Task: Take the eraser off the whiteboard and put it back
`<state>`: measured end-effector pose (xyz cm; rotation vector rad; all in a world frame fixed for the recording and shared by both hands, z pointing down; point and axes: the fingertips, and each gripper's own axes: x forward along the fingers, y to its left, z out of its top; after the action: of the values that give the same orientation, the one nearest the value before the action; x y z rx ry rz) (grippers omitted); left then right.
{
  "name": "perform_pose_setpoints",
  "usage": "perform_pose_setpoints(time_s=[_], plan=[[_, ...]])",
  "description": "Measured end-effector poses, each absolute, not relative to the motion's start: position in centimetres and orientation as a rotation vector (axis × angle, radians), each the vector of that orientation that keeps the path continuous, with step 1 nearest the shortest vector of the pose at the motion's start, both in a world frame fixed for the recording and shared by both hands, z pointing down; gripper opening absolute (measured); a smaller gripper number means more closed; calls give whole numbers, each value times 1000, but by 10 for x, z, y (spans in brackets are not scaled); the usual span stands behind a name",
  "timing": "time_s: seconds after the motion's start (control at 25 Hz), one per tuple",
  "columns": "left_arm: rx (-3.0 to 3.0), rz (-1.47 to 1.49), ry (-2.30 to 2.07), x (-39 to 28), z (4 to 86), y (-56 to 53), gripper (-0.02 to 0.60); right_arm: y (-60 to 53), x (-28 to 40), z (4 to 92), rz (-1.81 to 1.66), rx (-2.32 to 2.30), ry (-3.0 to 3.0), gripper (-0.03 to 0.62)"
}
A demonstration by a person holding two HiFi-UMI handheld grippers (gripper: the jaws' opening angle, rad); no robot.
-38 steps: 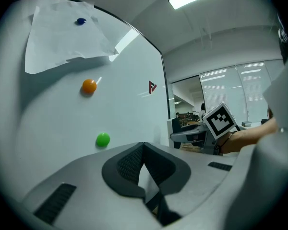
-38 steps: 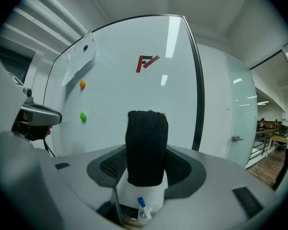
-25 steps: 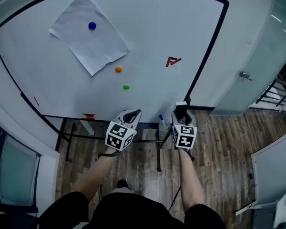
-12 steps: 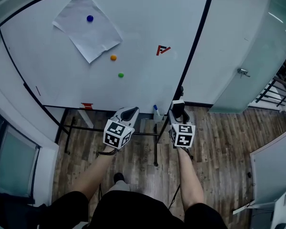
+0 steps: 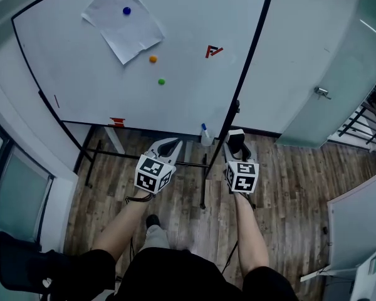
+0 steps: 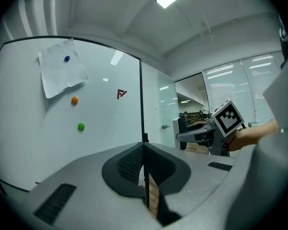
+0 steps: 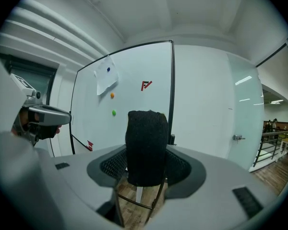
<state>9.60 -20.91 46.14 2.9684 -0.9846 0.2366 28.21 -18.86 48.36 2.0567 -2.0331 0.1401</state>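
Note:
A black felt eraser (image 7: 145,147) stands upright between the jaws of my right gripper (image 7: 146,178), which is shut on it. From above, the eraser (image 5: 237,139) shows as a dark block at the tip of that gripper (image 5: 237,145), a little way in front of the whiteboard's (image 5: 100,99) lower right corner and apart from it. My left gripper (image 5: 173,144) hangs beside it with its fingers together and nothing held. In the left gripper view its pads (image 6: 134,164) meet, and the board lies ahead.
On the board are a sheet of paper (image 5: 124,21) under a blue magnet (image 5: 126,10), an orange magnet (image 5: 153,59), a green magnet (image 5: 161,81) and a red mark (image 5: 212,51). A spray bottle (image 5: 205,134) sits at the board's lower edge. A glass door (image 5: 321,92) is at the right.
Both grippers have drawn back from the whiteboard together, the right one still carrying the eraser. The board now sits higher and further off in the head view.

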Motion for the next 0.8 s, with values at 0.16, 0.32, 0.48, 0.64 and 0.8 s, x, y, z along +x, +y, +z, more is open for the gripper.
perform_pose_setpoints(time_s=[0.16, 0.32, 0.48, 0.64, 0.8], plan=[[2958, 239, -1009, 91, 464, -191, 20, -169, 276, 482, 136, 2033, -2053, 238], [2949, 241, -1033, 86, 466, -176, 19, -150, 272, 485, 129, 2005, -2062, 238], [2952, 244, -1059, 81, 464, -166, 20, -139, 271, 487, 125, 1992, -2058, 238], [2952, 243, -1100, 70, 459, -159, 20, -129, 263, 489, 126, 1979, -2070, 238], [2929, 225, -1143, 54, 455, -151, 19, -119, 251, 489, 149, 1971, -2105, 238]])
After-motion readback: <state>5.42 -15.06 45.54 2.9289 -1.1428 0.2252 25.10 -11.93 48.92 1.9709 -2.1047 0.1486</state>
